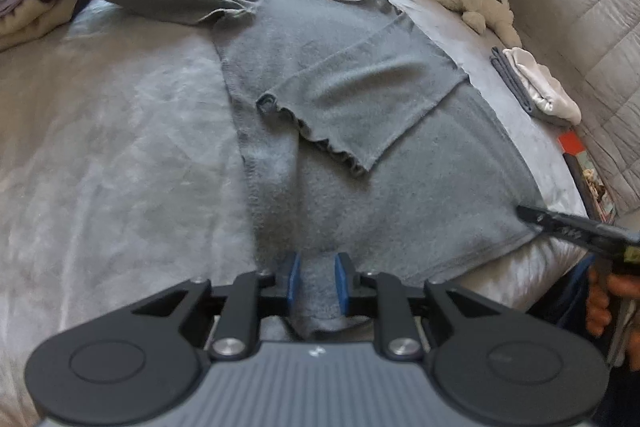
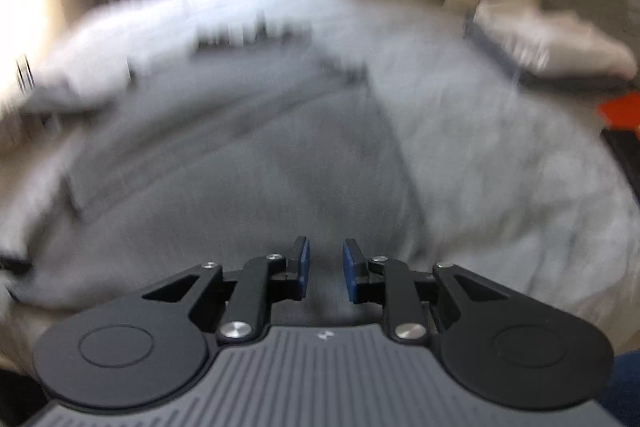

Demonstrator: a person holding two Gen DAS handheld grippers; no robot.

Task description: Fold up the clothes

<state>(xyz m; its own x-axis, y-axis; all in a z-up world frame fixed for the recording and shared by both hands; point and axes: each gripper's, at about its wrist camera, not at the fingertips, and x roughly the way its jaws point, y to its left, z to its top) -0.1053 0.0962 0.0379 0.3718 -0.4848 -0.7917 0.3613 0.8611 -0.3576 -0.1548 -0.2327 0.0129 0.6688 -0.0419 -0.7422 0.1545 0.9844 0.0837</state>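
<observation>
Bedsheet serves as the folding surface: a grey top is spread flat, one sleeve laid across its front. Its hem is pinched by the left gripper; the right gripper, jaws parted, is held above the blurred cloth.

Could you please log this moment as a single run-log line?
left gripper: shut on grey top hem | right gripper: open, empty, view blurred | one sleeve folded across | bed
</observation>
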